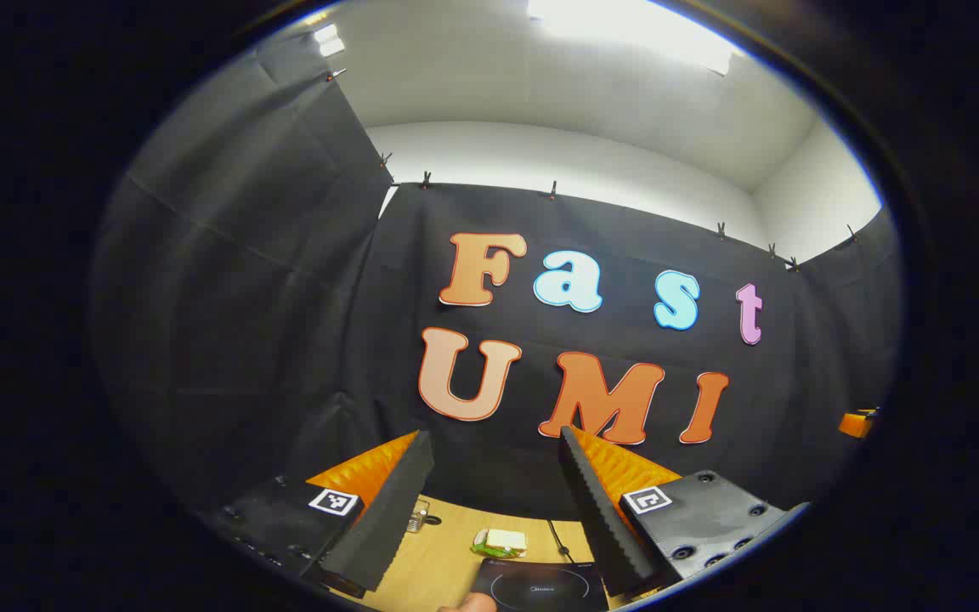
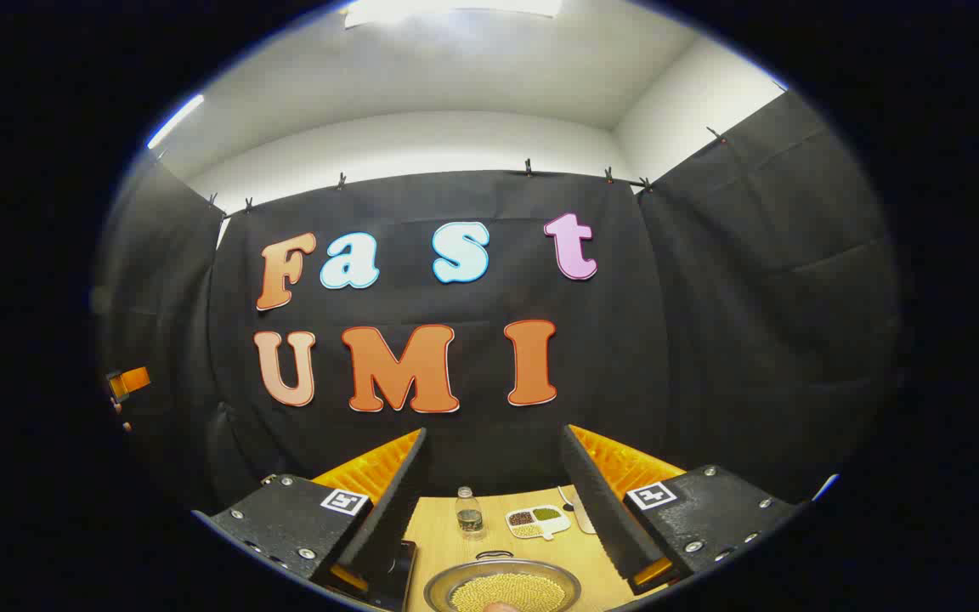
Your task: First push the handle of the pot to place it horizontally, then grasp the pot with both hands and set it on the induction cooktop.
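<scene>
Both grippers are up high and spread wide, nothing between the fingers of either one. Left gripper [image 1: 498, 510] first: its fingers frame the induction cooktop [image 1: 545, 586], which sits low and just ahead, nearer its right-hand finger, with a dark cord [image 1: 559, 541] trailing away from the far edge. Beyond the cooktop lies a small green and white packet [image 1: 500, 542], and off by the other finger stands a small glass item [image 1: 420, 516], too small to make out. All of it rests on the wooden table [image 1: 443, 561].

Over to the right gripper [image 2: 494, 506]: the pot [image 2: 502, 588] sits right below and between its fingers, close in, a round metal rim full of yellowish beans. A small loop at its far rim points away from the gripper; I cannot tell where the long handle points. Past it stand a small bottle [image 2: 469, 514] and a white divided dish [image 2: 538, 520] with dark, green and pale fillings. A dark flat edge [image 2: 396, 565] peeks beside the left-hand finger.
</scene>
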Available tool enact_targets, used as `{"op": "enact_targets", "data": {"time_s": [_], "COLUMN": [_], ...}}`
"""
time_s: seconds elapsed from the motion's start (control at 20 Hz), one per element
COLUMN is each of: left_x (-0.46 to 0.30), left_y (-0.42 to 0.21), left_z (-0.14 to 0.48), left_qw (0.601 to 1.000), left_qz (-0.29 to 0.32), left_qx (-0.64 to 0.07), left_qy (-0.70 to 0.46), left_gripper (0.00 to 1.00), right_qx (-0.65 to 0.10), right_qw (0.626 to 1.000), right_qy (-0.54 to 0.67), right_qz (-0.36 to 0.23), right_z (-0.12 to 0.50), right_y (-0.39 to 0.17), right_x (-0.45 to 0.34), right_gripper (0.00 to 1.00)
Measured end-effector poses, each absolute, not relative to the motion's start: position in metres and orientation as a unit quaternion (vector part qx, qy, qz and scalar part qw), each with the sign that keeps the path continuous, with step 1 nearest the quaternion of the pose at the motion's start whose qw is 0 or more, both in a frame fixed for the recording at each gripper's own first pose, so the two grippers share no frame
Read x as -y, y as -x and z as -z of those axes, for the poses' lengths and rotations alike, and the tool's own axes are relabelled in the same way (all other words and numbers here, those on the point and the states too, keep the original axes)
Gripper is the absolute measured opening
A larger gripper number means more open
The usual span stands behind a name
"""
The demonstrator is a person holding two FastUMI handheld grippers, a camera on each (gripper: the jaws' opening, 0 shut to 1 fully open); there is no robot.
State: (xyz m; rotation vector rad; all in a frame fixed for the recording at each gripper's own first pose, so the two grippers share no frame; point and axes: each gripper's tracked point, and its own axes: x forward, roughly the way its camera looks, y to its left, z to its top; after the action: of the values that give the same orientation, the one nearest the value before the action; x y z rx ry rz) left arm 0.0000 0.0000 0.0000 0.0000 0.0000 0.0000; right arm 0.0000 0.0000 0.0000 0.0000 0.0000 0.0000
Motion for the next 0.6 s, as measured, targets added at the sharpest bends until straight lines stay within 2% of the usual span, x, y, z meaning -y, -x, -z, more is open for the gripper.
{"op": "enact_targets", "data": {"time_s": [0.05, 0.35, 0.4, 0.5, 0.55, 0.6], "left_x": [0.003, 0.012, 0.013, 0.015, 0.016, 0.019], "left_y": [0.001, 0.001, 0.002, 0.001, 0.001, 0.001], "left_z": [0.001, -0.008, -0.008, -0.010, -0.012, -0.013], "left_qw": [1.000, 1.000, 1.000, 1.000, 1.000, 1.000], "left_qz": [0.005, 0.015, 0.016, 0.017, 0.019, 0.021], "left_qx": [-0.002, 0.012, 0.012, 0.013, 0.015, 0.017], "left_qy": [0.006, 0.007, 0.008, 0.008, 0.008, 0.007], "left_gripper": [0.97, 0.96, 0.96, 0.96, 0.97, 0.97], "right_qx": [-0.001, -0.012, -0.011, -0.011, -0.010, -0.009], "right_qw": [1.000, 1.000, 1.000, 0.999, 0.999, 0.999], "right_qy": [0.002, -0.016, -0.020, -0.026, -0.028, -0.031], "right_qz": [-0.001, 0.004, 0.008, 0.015, 0.017, 0.019], "right_z": [0.002, 0.008, 0.008, 0.007, 0.008, 0.008], "right_y": [0.000, -0.001, -0.001, 0.000, 0.002, 0.002], "right_x": [0.000, 0.015, 0.019, 0.027, 0.030, 0.032], "right_gripper": [0.95, 0.95, 1.00, 1.00, 0.95, 0.95]}}
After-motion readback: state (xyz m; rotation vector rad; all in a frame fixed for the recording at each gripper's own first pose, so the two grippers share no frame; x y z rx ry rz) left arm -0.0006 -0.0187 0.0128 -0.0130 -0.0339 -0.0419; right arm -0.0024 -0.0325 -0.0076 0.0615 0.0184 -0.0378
